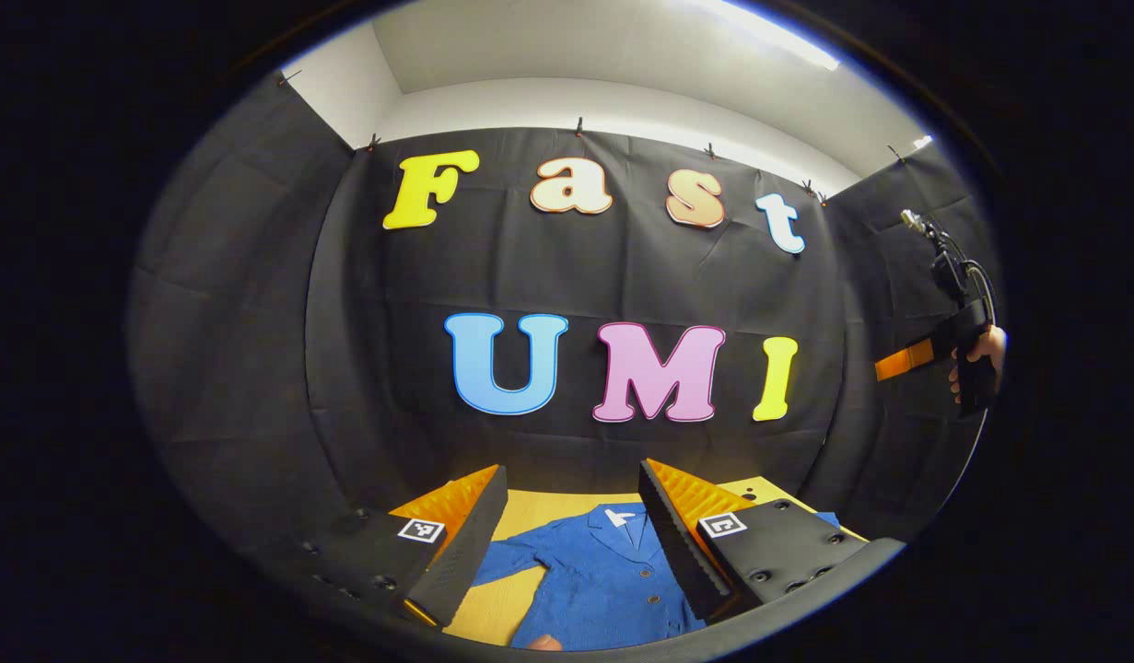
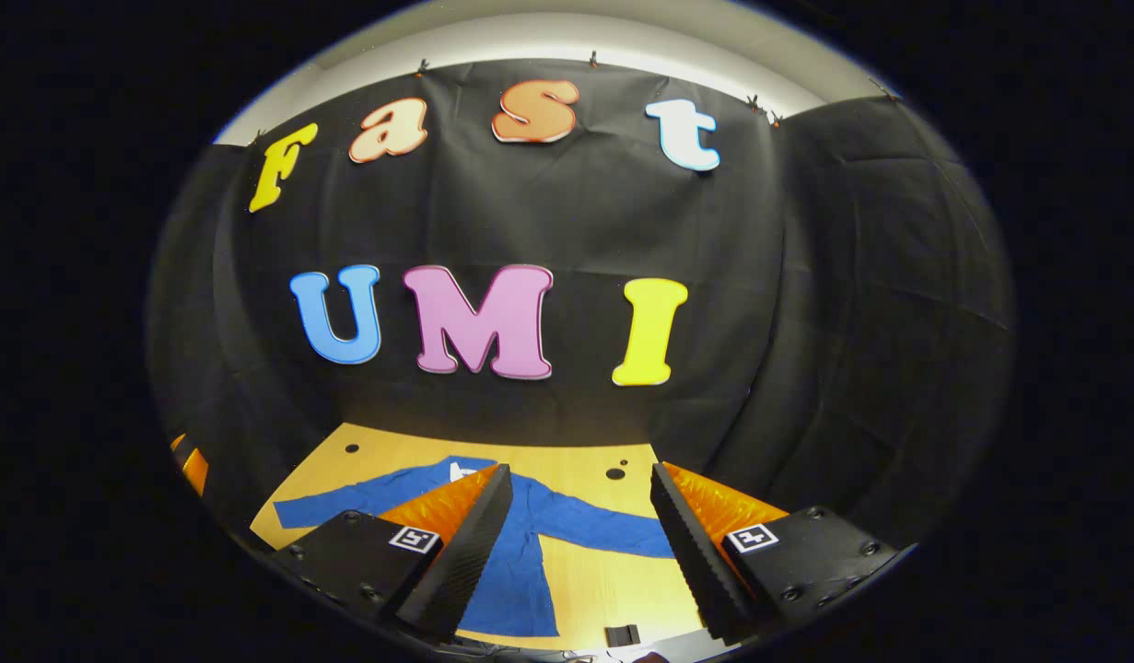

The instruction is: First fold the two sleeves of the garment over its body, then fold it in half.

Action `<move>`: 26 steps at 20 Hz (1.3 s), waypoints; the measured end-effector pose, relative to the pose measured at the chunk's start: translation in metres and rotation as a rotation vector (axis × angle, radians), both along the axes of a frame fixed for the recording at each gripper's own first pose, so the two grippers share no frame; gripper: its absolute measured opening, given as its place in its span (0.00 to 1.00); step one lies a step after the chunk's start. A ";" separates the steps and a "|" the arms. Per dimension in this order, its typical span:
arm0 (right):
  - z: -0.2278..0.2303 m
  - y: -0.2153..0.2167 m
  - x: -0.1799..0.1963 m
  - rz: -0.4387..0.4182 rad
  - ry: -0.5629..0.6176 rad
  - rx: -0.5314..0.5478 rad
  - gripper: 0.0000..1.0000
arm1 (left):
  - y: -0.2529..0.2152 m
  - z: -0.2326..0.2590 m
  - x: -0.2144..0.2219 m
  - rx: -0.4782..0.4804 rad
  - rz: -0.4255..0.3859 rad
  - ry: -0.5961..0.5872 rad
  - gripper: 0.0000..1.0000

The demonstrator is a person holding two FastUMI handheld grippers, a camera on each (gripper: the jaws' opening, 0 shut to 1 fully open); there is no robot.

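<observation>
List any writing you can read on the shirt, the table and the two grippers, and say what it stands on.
Readable text: none.
White tag at the collar of the blue shirt: too small to read.
Square markers on the left gripper and the right gripper: black-and-white patterns, not words.

Matt blue cloth garment [image 2: 520, 552] on smooth wooden table [image 2: 594, 488].

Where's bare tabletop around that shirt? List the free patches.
In the right gripper view, bare table lies below the spread sleeve, right of the blue shirt body, and along the far edge by the wall. The middle is crowded with cloth. Both tools hang open above.
</observation>
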State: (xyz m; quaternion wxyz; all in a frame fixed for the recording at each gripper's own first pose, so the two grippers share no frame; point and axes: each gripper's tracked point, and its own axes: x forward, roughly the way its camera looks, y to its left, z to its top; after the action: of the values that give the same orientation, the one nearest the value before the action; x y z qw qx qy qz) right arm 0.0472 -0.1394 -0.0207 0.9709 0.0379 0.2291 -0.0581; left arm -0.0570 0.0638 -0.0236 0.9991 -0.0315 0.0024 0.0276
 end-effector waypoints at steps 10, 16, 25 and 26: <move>-0.233 -0.110 0.060 -0.116 0.664 0.121 0.97 | 0.030 -0.028 0.026 0.047 0.140 0.077 0.83; -0.363 -0.175 0.084 -0.242 0.929 0.225 0.96 | 0.032 -0.032 0.093 0.077 0.204 0.140 0.83; -0.512 -0.228 0.050 -0.302 1.239 0.271 0.91 | -0.004 -0.065 0.191 0.048 0.191 0.278 0.82; -0.520 -0.225 0.048 -0.314 1.246 0.303 0.90 | -0.003 -0.065 0.196 0.056 0.198 0.282 0.83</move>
State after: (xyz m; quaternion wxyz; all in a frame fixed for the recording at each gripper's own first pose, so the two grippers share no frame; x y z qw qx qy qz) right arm 0.0954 -0.3646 -0.5405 0.6208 0.1663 0.7454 -0.1771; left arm 0.1394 0.0610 -0.0890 0.9818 0.0003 0.1384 0.1303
